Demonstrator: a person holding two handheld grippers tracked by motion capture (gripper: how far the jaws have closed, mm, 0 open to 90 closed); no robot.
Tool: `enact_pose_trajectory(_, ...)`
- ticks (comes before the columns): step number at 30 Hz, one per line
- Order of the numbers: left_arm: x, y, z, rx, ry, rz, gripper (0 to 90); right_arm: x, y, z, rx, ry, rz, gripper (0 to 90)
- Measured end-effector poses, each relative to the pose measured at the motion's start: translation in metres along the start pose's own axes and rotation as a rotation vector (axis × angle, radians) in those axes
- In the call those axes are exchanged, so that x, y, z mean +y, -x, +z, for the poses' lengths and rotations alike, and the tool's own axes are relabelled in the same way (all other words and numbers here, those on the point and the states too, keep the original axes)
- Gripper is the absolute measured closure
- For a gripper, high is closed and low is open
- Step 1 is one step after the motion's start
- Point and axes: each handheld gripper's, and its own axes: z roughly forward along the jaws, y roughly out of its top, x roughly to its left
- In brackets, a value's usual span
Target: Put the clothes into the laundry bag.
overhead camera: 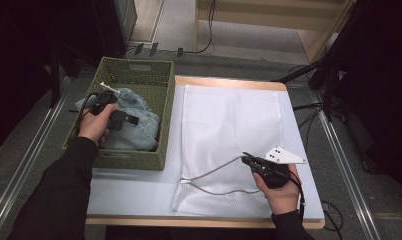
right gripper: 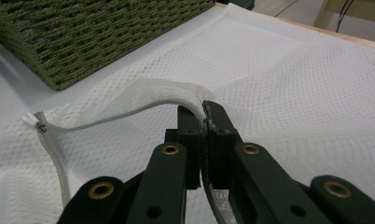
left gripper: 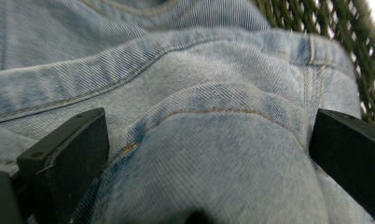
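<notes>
Light blue jeans point(overhead camera: 139, 131) lie bunched in a green woven basket point(overhead camera: 134, 67) at the table's left. My left gripper point(overhead camera: 130, 120) reaches down into the basket onto them. In the left gripper view its jaws stand wide, open point(left gripper: 209, 154), with a bulge of the jeans point(left gripper: 199, 93) between them. A white mesh laundry bag point(overhead camera: 229, 120) lies flat on the table. My right gripper point(overhead camera: 246, 159) is shut on the bag's zipped edge point(right gripper: 143, 95) and lifts that lip off the mesh laundry bag point(right gripper: 293, 84). In the right gripper view the jaws point(right gripper: 205, 112) pinch the white hem.
The basket's woven wall point(right gripper: 83, 37) stands just left of the bag. The pale table point(overhead camera: 134, 187) has a wooden rim. Past the far edge lie cables on the floor point(overhead camera: 199, 47), with dark stands at the right.
</notes>
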Motion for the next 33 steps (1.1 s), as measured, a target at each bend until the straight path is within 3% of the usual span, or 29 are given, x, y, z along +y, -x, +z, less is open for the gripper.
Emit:
enact_pose_trajectory(5, 0.0, 0.007, 0.013, -0.045, -0.097, 0.071, 0.0, 0.0, -0.001, 0.002, 0.001, -0.01, -0.005, 87.1)
enact_pose_trajectory(10, -0.002, 0.018, 0.023, -0.05, -0.179, 0.162, 0.0, 0.0, -0.002, 0.003, 0.001, -0.009, -0.006, 87.1)
enact_pose_trajectory(13, -0.002, 0.023, 0.027, -0.007, -0.206, 0.192, 0.0, -0.001, -0.002, 0.003, 0.0, -0.011, -0.008, 87.1)
enact_pose_trajectory(18, -0.006, 0.04, 0.042, 0.129, -0.295, 0.35, 0.0, -0.001, -0.003, 0.003, 0.001, -0.013, -0.007, 86.9)
enact_pose_trajectory(21, -0.006, 0.044, 0.045, 0.161, -0.326, 0.388, 0.0, -0.002, -0.003, 0.003, 0.001, -0.015, -0.008, 86.8)
enact_pose_trajectory(24, -0.006, 0.048, 0.045, 0.179, -0.338, 0.407, 5.8, -0.002, -0.003, 0.003, 0.0, -0.017, -0.007, 86.8)
enact_pose_trajectory(25, -0.005, 0.049, 0.043, 0.173, -0.341, 0.404, 21.9, -0.002, -0.003, 0.004, 0.0, -0.019, -0.01, 86.8)
enact_pose_trajectory(26, -0.005, 0.049, 0.041, 0.164, -0.338, 0.406, 21.9, -0.002, -0.003, 0.004, 0.0, -0.019, -0.01, 86.8)
enact_pose_trajectory(27, -0.004, 0.049, 0.037, 0.153, -0.325, 0.418, 29.9, -0.002, -0.004, 0.004, -0.001, -0.019, -0.009, 86.7)
enact_pose_trajectory(28, -0.003, 0.048, 0.032, 0.149, -0.299, 0.406, 47.5, -0.002, -0.004, 0.004, -0.002, -0.019, -0.01, 86.8)
enact_pose_trajectory(29, -0.003, 0.044, 0.029, 0.142, -0.28, 0.384, 58.3, -0.002, -0.004, 0.004, 0.001, -0.022, -0.008, 86.7)
enact_pose_trajectory(32, -0.003, 0.046, 0.021, 0.146, -0.21, 0.397, 62.9, -0.002, -0.004, 0.004, 0.003, -0.021, -0.01, 86.8)
enact_pose_trajectory(33, -0.003, 0.046, 0.016, 0.117, -0.168, 0.384, 64.9, -0.002, -0.004, 0.003, 0.002, -0.018, -0.009, 86.8)
